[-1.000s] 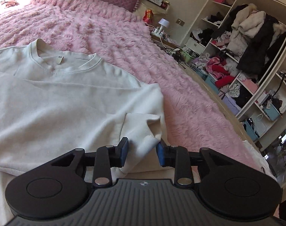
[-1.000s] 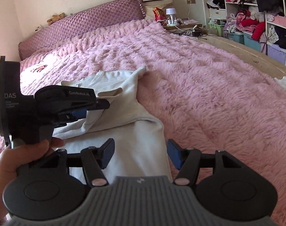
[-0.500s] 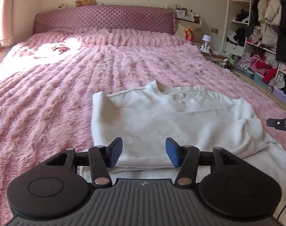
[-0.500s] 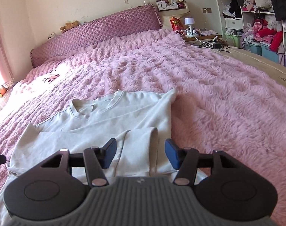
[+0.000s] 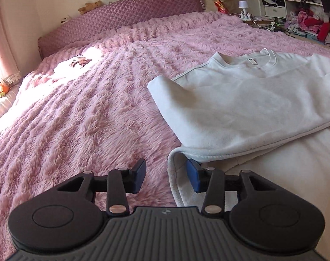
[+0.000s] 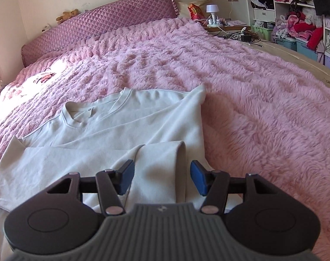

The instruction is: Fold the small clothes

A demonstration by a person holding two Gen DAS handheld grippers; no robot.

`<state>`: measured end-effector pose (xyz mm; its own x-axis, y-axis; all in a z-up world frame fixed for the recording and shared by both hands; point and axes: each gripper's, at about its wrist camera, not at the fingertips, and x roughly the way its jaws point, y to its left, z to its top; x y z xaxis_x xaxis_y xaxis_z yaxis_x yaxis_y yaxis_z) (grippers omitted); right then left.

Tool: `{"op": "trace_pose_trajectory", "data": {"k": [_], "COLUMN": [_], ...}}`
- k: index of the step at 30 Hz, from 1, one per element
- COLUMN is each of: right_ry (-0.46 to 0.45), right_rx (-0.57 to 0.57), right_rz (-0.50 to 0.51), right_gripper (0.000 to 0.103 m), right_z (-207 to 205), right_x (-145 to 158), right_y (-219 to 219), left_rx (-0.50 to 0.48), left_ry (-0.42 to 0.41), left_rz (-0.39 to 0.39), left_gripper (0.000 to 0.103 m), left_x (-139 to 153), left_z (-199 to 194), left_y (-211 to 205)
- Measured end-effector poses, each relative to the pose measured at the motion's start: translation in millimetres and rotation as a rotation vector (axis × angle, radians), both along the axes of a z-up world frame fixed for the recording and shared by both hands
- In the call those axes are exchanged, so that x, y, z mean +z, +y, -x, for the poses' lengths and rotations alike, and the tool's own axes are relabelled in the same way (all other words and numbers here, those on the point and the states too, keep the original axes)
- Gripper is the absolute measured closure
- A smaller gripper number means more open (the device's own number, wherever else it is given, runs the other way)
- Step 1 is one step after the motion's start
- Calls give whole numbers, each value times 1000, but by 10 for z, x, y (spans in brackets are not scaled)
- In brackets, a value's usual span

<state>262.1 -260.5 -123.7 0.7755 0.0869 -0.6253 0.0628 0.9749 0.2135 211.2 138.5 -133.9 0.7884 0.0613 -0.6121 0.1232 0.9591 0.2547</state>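
A white sweatshirt (image 5: 241, 100) lies flat on the pink fluffy bedspread (image 5: 78, 119), collar toward the headboard, both sleeves folded across its body. My left gripper (image 5: 166, 175) is open at the garment's lower left corner, with the hem edge (image 5: 175, 169) between its blue pads. In the right wrist view the sweatshirt (image 6: 125, 130) fills the near left. My right gripper (image 6: 162, 177) is open just above the folded right sleeve cuff (image 6: 162, 158), holding nothing.
The purple quilted headboard (image 6: 99, 26) stands at the far end. A small pink item (image 5: 80, 61) lies in a sunlit patch on the bedspread. A nightstand (image 6: 219, 21) with a lamp and shelves of clothes (image 6: 295, 21) stand at the right. The bed's wooden edge (image 6: 306, 58) runs along the right.
My left gripper let go of the folded right sleeve and swung across to the garment's lower left corner. My right gripper moved in over the right sleeve cuff, still open.
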Motion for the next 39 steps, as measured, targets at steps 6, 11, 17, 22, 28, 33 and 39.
{"op": "trace_pose_trajectory", "data": {"k": [6, 11, 17, 22, 28, 33, 39], "right_ry": [9, 7, 26, 13, -38, -66, 24], "right_rx": [2, 14, 4, 49, 49, -65, -147], "right_rz": [-9, 1, -33, -26, -111, -177, -201], "right_gripper": [49, 49, 99, 101, 103, 103, 103], "right_z": [8, -3, -85, -40, 59, 178, 258], "right_x": [-29, -39, -69, 2, 153, 210, -154], "right_y": [27, 33, 18, 42, -43, -188, -353], "left_rx": [-51, -95, -72, 28, 153, 300, 345], "left_ry": [-14, -10, -5, -72, -118, -47, -13], "left_rz": [-32, -27, 1, 68, 181, 298, 387], "left_gripper": [63, 84, 100, 100, 100, 103, 103], "left_x": [-68, -98, -88, 1, 107, -41, -155], "left_z": [-102, -104, -114, -3, 134, 119, 178], "left_y": [-46, -70, -124, -46, 21, 139, 368]}}
